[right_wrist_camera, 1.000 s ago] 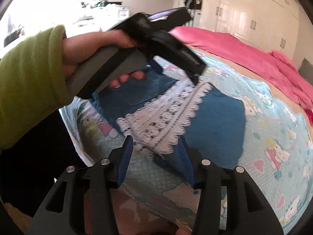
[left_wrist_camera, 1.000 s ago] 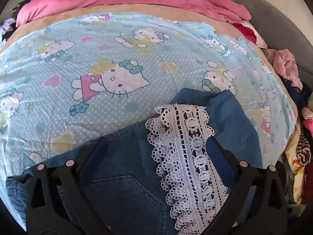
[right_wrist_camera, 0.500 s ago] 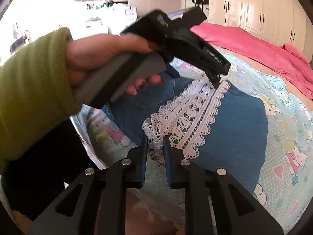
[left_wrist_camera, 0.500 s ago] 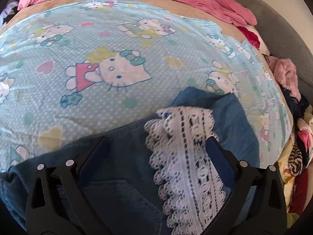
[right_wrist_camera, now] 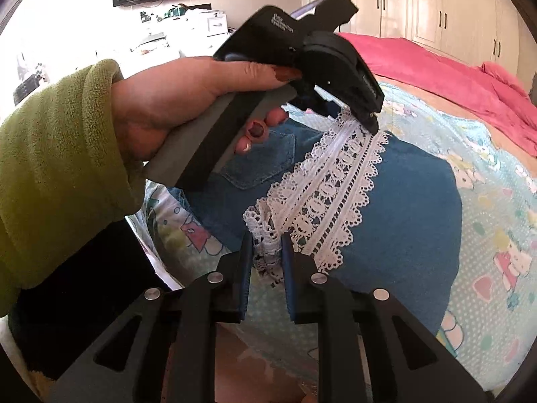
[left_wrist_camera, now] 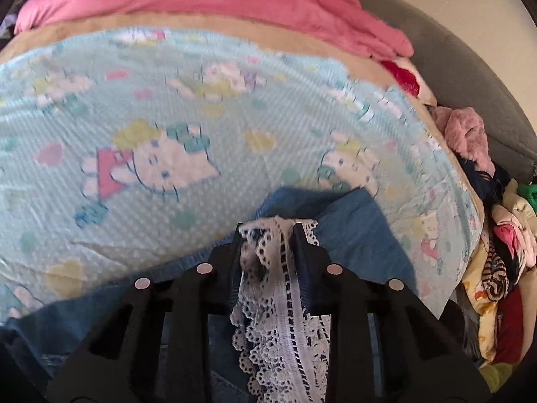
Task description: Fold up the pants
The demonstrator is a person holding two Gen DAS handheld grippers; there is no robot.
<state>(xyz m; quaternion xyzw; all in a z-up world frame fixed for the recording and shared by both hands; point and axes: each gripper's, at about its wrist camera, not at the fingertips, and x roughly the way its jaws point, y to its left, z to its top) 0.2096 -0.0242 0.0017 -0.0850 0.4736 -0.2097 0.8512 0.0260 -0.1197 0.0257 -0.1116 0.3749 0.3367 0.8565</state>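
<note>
Looking along the left claw [left_wrist_camera: 268,231], I see its jaws closing on the far end of the white lace band [left_wrist_camera: 285,309], which runs straight back under the claw along the folded denim pants [left_wrist_camera: 355,221] on the bed [left_wrist_camera: 141,107]. From the right claw [right_wrist_camera: 265,245], clenched on the band's near, bunched end, the band's long axis stretches up-right to the left claw's tip; only this view shows the person's hand [right_wrist_camera: 174,107] and both ends pinned at once.

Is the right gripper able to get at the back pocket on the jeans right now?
Probably not as things stand: the right gripper is shut on the lace trim, and the left hand hangs over the back pocket.
</note>
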